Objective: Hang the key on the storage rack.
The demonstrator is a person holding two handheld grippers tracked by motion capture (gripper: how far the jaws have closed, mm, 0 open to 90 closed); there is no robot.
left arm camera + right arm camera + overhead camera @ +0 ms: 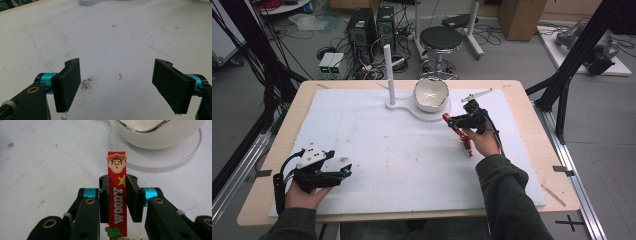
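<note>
one red strap (pixel 117 195), one bowl (pixel 431 93), one stand (pixel 390 70)

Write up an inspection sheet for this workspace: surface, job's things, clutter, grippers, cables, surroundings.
Surface: white board on a wooden table; scuffs, a dark smudge, small red marks.
Job's things: red Woody strip, clamped; white bowl on a white stand with an upright post.
Clutter: thin wooden stick near the table's right edge.
Grippers: right gripper shut on the strip, near the bowl; left gripper open, nothing between its jaws, over bare board.
Cables: one trails from each gripper.
Surroundings: stool, computer towers, floor cables, cardboard box, black frame posts.
</note>
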